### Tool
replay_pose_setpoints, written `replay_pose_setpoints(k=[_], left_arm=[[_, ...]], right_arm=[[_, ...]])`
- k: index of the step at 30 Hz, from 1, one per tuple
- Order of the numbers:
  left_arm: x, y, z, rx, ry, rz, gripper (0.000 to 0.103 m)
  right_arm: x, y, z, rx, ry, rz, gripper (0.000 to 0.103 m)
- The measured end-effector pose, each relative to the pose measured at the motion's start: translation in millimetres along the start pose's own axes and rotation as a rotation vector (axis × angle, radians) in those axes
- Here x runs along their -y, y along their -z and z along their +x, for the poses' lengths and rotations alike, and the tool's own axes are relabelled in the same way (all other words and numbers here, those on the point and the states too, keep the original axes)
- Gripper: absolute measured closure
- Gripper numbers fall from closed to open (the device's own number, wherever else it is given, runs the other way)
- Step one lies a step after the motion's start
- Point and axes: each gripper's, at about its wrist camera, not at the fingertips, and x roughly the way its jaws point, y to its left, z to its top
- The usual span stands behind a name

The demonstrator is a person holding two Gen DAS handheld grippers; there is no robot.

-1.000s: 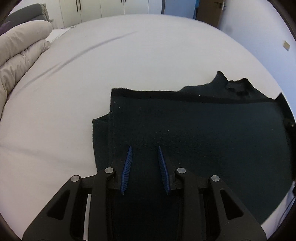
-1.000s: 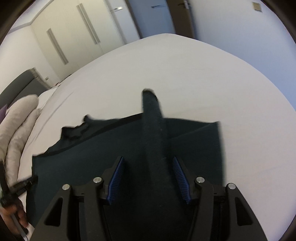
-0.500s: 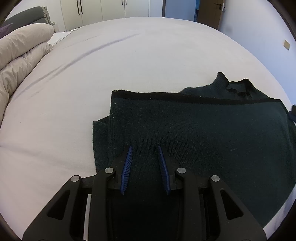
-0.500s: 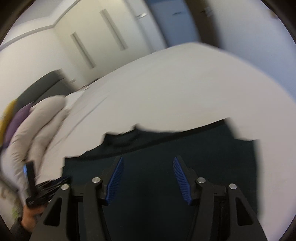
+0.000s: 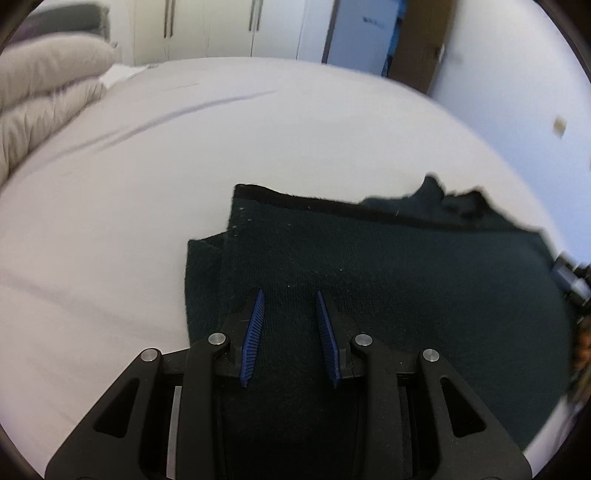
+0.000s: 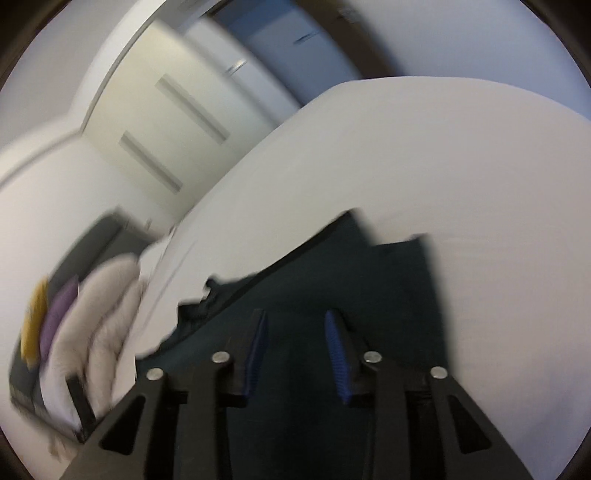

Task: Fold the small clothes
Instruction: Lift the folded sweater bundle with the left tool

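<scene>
A dark green sweater [image 5: 406, 295] lies flat on the white bed [image 5: 184, 166], partly folded: at its left side one layer is turned over another, and the collar is at its far right edge. In the right wrist view the same sweater [image 6: 332, 280] is blurred.

The left claw [image 5: 289, 321] hangs over the near part of the sweater. Its blue pads [image 5: 253, 332] stand a little apart, and dark knit shows between them, but I cannot tell if they pinch it or only hover above.

The right claw [image 6: 297, 347] is above the sweater too. Its jaws are closing, the pads do not press on anything, and only the flat cloth below shows between them.

A beige duvet [image 5: 44, 92] is piled at the far left of the bed. White wardrobe doors [image 5: 207, 26] stand behind.
</scene>
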Motion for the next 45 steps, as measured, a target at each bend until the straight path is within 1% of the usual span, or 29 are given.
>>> replay_pose_setpoints(k=[1,2,3,4,5,6,7,9,10,12,13,14,16,18,20,23,25,28,30,33,35,38,39,40,41,42,43,44,45], left_arm=[[-7,1,-6,0.006,0.021,-0.037,0.074],[-17,4,-16,0.015,0.034,-0.083,0.074],[-24,7,-25,0.026,0.041,-0.112,0.073],[-30,10,-34,0.036,0.022,-0.137,0.067],[-39,17,-44,0.05,-0.009,-0.177,0.057],[-48,24,-56,0.07,-0.006,-0.23,0.034],[-60,35,-71,0.102,0.027,-0.3,0.028],[-73,50,-88,0.12,0.061,-0.377,0.025],[-76,57,-93,0.113,0.071,-0.403,0.024],[-84,74,-99,0.078,0.125,-0.48,0.024],[-86,82,-98,0.044,0.155,-0.525,0.024],[-88,94,-97,0.011,0.195,-0.592,0.024],[-87,115,-103,0.004,0.254,-0.667,0.024],[-76,130,-111,0.002,0.277,-0.68,0.024],[-64,141,-117,-0.008,0.324,-0.715,0.024],[-47,150,-117,-0.039,0.366,-0.762,0.024],[-37,154,-113,-0.044,0.373,-0.77,0.024],[-33,156,-108,-0.004,0.367,-0.813,0.024],[-34,152,-102,0.017,0.39,-0.873,0.024],[-34,144,-91,0.02,0.433,-0.945,0.024],[-34,140,-86,0.024,0.442,-0.957,0.024],[-37,136,-84,0.05,0.457,-0.988,0.026],[-39,134,-82,0.053,0.461,-0.993,0.029],[-42,132,-81,0.059,0.462,-0.997,0.036],[-44,129,-79,0.064,0.458,-0.993,0.039],[-46,126,-77,0.069,0.451,-0.982,0.047],[-49,123,-72,0.067,0.442,-0.972,0.059],[-52,122,-69,0.059,0.428,-0.962,0.066],[-54,120,-66,0.049,0.418,-0.959,0.073]], right_arm=[[3,-1,-3,0.026,0.038,0.031,0.063],[6,-3,-11,0.042,0.051,0.062,0.058],[7,-5,-18,0.045,0.066,0.064,0.05],[0,-4,-23,0.043,0.081,0.044,0.046],[-9,-3,-27,0.039,0.099,0.007,0.04],[-21,0,-31,0.034,0.112,-0.042,0.038],[-33,3,-32,0.027,0.116,-0.082,0.038],[-59,12,-31,0.003,0.084,-0.15,0.038],[-69,15,-31,-0.007,0.066,-0.172,0.038],[-90,23,-23,-0.045,0.022,-0.201,0.038],[-94,26,-23,-0.064,0.004,-0.204,0.038],[-101,30,-20,-0.09,-0.02,-0.204,0.038],[-112,38,-13,-0.12,-0.042,-0.205,0.038],[-122,48,-5,-0.137,-0.061,-0.215,0.038],[-133,59,3,-0.155,-0.072,-0.217,0.038],[-137,67,3,-0.173,-0.088,-0.194,0.038],[-140,71,6,-0.178,-0.094,-0.183,0.038],[-145,75,6,-0.183,-0.111,-0.167,0.038],[-148,77,7,-0.188,-0.122,-0.153,0.039],[-152,79,9,-0.196,-0.136,-0.142,0.04],[-157,79,13,-0.204,-0.144,-0.139,0.04],[-167,79,23,-0.227,-0.139,-0.154,0.04],[-171,79,27,-0.235,-0.135,-0.163,0.04],[-175,79,31,-0.247,-0.13,-0.174,0.04],[-180,80,39,-0.266,-0.127,-0.187,0.04],[-184,81,45,-0.282,-0.125,-0.196,0.042],[-189,81,53,-0.301,-0.118,-0.207,0.043],[-192,82,61,-0.317,-0.11,-0.216,0.045],[-195,83,68,-0.335,-0.103,-0.219,0.05]])
